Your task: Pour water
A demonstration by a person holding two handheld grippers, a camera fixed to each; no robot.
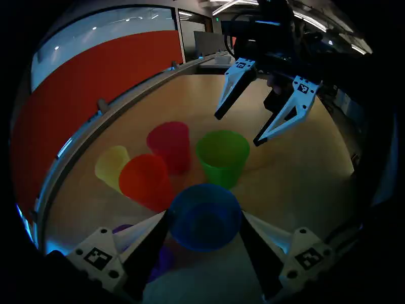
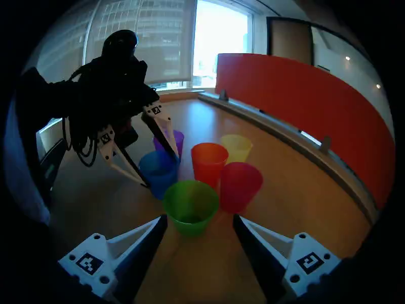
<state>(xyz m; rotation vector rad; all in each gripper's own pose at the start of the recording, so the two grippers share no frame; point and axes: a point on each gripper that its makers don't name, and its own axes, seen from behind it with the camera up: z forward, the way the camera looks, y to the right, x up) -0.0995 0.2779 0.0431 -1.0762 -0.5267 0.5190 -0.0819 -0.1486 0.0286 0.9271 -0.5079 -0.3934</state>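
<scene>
Several plastic cups stand clustered on a wooden table (image 1: 298, 172). A blue cup (image 1: 205, 223) sits between the fingers of my left gripper (image 1: 205, 215), which are spread wide along its sides; a firm press is not visible. The right gripper view shows that same left gripper (image 2: 159, 169) straddling the blue cup (image 2: 158, 177). A green cup (image 1: 223, 157) stands just beyond it. My right gripper (image 1: 236, 130) hovers open above and behind the green cup. In the right gripper view the green cup (image 2: 191, 205) stands just ahead of the right gripper (image 2: 199, 218).
A pink cup (image 1: 169, 144), an orange cup (image 1: 146, 180) and a yellow cup (image 1: 111, 166) stand left of the green one. A purple cup (image 2: 175, 138) is behind the blue one. A red partition (image 1: 91, 86) runs along the table's far edge.
</scene>
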